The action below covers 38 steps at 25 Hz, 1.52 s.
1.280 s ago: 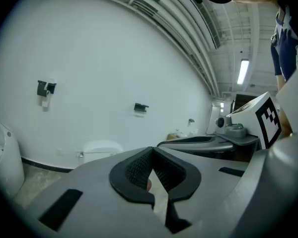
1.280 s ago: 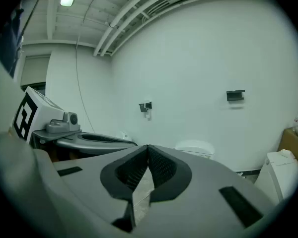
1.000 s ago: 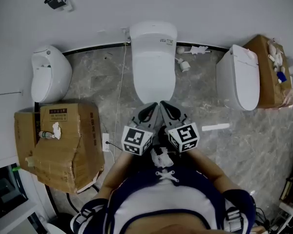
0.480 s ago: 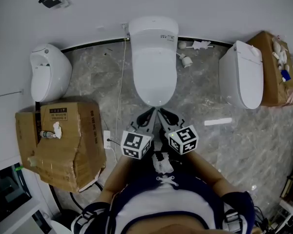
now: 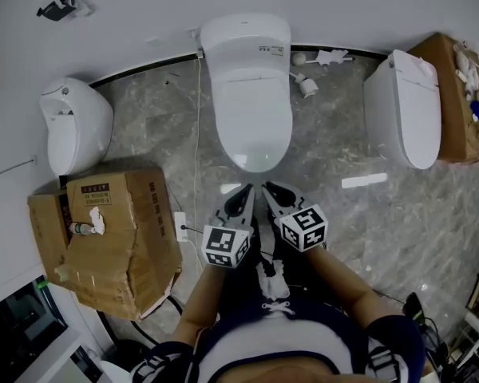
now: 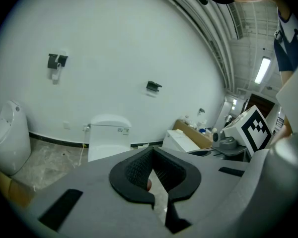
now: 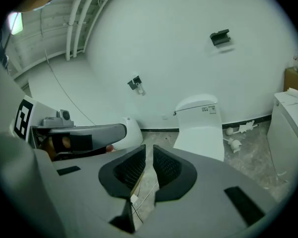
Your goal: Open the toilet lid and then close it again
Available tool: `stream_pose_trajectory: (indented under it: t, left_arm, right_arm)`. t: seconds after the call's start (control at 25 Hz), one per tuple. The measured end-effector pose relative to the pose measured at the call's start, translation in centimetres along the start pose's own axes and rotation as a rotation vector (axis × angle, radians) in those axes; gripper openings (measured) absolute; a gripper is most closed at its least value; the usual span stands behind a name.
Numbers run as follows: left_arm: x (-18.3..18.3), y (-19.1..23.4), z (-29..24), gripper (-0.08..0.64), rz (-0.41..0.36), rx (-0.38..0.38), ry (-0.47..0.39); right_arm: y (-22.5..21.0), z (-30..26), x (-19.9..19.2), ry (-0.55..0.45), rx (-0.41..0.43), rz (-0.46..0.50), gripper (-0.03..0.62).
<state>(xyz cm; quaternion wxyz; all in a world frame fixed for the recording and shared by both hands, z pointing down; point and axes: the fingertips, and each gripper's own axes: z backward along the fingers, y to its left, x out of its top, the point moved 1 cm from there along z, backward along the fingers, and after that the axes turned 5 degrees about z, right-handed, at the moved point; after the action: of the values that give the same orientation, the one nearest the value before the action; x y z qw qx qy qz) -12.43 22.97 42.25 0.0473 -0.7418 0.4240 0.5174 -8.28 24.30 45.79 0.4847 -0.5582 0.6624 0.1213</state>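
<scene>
The white toilet (image 5: 250, 94) stands against the wall with its lid (image 5: 253, 122) down; it also shows in the left gripper view (image 6: 109, 135) and the right gripper view (image 7: 201, 128). Both grippers hang side by side just short of the bowl's front rim, touching nothing. My left gripper (image 5: 246, 191) is shut and empty, its dark pads meeting at the tip (image 6: 152, 150). My right gripper (image 5: 269, 188) is shut too, with only a thin slit between its pads (image 7: 149, 148) and nothing in it.
A torn cardboard box (image 5: 104, 230) sits on the floor at the left, with another white toilet (image 5: 72, 122) behind it. A third toilet (image 5: 403, 114) and a box (image 5: 455, 94) stand at the right. A cable (image 5: 195, 150) runs along the marble floor beside the middle toilet.
Both grippers have sunk and now sit clear of the bowl's front rim, which they overlapped a second ago. The lid has stayed down and the jaws have stayed shut.
</scene>
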Motion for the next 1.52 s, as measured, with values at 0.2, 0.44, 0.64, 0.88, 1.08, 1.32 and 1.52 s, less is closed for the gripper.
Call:
stream_pose_trajectory:
  t: [0.2, 0.44, 0.64, 0.88, 1.08, 1.32, 1.52]
  left_arm:
    - [-2.1, 1.1, -1.1, 0.006, 0.028, 0.026, 0.033]
    - [-4.8, 2.2, -2.4, 0.007, 0.076, 0.050, 0.061]
    - [-7.5, 2.6, -3.7, 0.006, 0.105, 0.055, 0.092]
    - [-10.0, 4.3, -5.4, 0.006, 0.117, 0.080, 0.112]
    - [-12.3, 5.1, -6.7, 0.006, 0.144, 0.066, 0.130]
    - [-15.1, 6.2, -8.5, 0.006, 0.167, 0.079, 0.161]
    - [-17.4, 6.3, -9.7, 0.006, 0.185, 0.079, 0.194]
  right_arm:
    - [-1.6, -1.6, -2.6, 0.053, 0.012, -0.065, 0.012]
    - [-3.2, -3.8, -5.5, 0.110, 0.042, -0.165, 0.031]
    - [-5.3, -5.6, -8.5, 0.147, 0.043, -0.264, 0.066]
    - [-8.4, -8.0, -12.5, 0.176, 0.041, -0.402, 0.069]
    - [-10.1, -9.9, -15.7, 0.207, 0.058, -0.472, 0.069]
    - [-12.2, -12.3, -19.6, 0.253, 0.045, -0.518, 0.078]
    - [-14.1, -13.9, -23.1, 0.298, 0.027, -0.527, 0.078]
